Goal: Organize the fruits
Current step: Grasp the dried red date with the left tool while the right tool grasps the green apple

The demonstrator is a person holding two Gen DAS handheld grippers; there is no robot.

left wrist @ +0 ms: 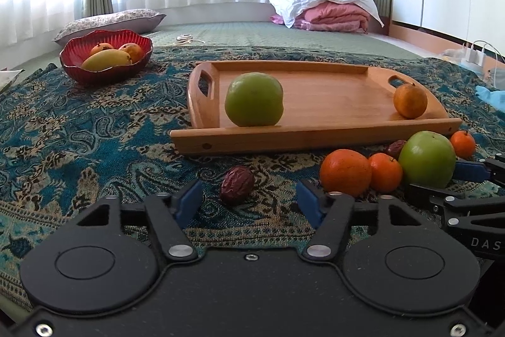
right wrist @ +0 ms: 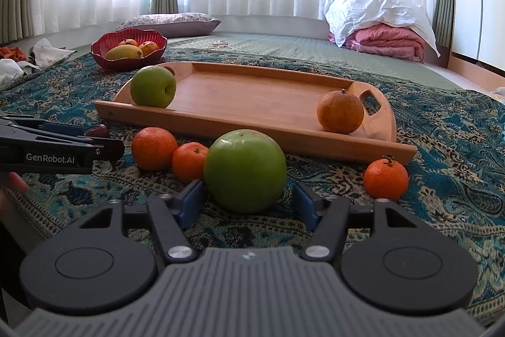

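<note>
A wooden tray [left wrist: 315,135] [right wrist: 284,135] holds a green apple [left wrist: 254,99] [right wrist: 153,86] and an orange [left wrist: 409,101] [right wrist: 340,108]. On the patterned cloth in front of the tray lie a second green apple [left wrist: 426,159] [right wrist: 245,170], an orange [left wrist: 345,172] [right wrist: 154,148], two tangerines [left wrist: 385,172] [right wrist: 385,177] and a dark red date [left wrist: 236,184]. My left gripper [left wrist: 249,201] is open, its fingers on either side of the date. My right gripper [right wrist: 247,201] is open around the near green apple.
A red bowl [left wrist: 105,71] [right wrist: 126,63] with mangoes stands at the back left. A floral pillow [left wrist: 110,22] and folded bedding [left wrist: 328,7] lie behind on the green mat. The other gripper's body [right wrist: 47,152] is at my left.
</note>
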